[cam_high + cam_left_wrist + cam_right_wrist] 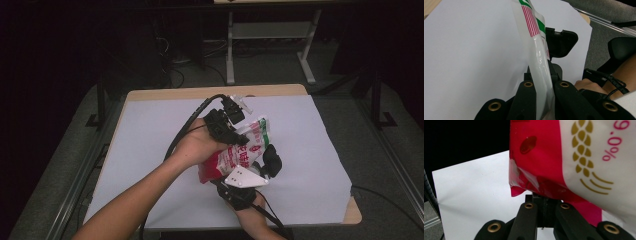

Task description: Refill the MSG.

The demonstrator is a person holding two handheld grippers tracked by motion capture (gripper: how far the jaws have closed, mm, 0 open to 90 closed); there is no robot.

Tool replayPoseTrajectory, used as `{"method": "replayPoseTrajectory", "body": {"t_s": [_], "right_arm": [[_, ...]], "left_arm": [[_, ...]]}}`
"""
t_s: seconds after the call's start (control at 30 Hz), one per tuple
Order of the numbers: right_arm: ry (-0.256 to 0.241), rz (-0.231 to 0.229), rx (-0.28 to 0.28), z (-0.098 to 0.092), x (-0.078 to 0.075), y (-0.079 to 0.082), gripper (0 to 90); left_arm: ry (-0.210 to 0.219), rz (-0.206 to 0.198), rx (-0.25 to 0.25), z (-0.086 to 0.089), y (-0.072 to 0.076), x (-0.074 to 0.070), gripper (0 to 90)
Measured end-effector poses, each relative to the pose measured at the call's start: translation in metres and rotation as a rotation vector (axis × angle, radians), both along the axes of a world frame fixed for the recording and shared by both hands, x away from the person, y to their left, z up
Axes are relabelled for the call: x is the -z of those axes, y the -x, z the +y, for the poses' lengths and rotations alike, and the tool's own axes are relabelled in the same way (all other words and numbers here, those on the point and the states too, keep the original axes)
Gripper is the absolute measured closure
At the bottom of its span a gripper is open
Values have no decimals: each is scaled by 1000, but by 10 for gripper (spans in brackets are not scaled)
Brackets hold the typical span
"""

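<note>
I hold 1 snack bag point(239, 152) up off the surface point(150, 135), between my 2 grippers, above the middle of the white sheet that covers it. The bag is a glossy plastic pouch: white in the body, with a red lower part, a green band and fine red stripes near its top end, and red characters printed down its face. In the right gripper view its red end carries a darker red oval mark, and the white part shows a gold wheat-ear drawing with a pink percent figure beside it. The film is crinkled and catches the light.

My left gripper point(235, 131) is closed on the bag's upper edge; in the left gripper view the thin white seam point(541, 72) runs straight down between the 2 black jaws, which press on it from both sides. My right gripper point(267, 162) sits at the bag's lower right side. Its jaws lie under the red end, but I cannot tell how far open they are or whether they pinch the film.
</note>
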State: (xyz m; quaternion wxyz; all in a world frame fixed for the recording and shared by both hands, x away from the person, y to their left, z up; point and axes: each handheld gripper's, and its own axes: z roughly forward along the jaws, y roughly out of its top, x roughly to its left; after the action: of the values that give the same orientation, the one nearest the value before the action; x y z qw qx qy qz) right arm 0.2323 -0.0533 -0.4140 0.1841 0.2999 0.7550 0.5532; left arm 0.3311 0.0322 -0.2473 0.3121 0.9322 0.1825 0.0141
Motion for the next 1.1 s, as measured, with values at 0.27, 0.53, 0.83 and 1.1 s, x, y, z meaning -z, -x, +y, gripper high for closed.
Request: {"method": "replayPoseTrajectory", "body": {"t_s": [0.27,0.53,0.83,1.1], "right_arm": [[0,-4,-4,0,0,0,900],[0,-5,-4,0,0,0,900],[2,-6,-2,0,0,-1,900],[3,-5,-4,0,0,-1,900]], "left_arm": [[-2,4,0,-1,0,0,900],[0,5,1,-2,0,1,900],[0,4,-1,-2,-1,1,900],[1,6,-2,-1,-1,1,900]]}}
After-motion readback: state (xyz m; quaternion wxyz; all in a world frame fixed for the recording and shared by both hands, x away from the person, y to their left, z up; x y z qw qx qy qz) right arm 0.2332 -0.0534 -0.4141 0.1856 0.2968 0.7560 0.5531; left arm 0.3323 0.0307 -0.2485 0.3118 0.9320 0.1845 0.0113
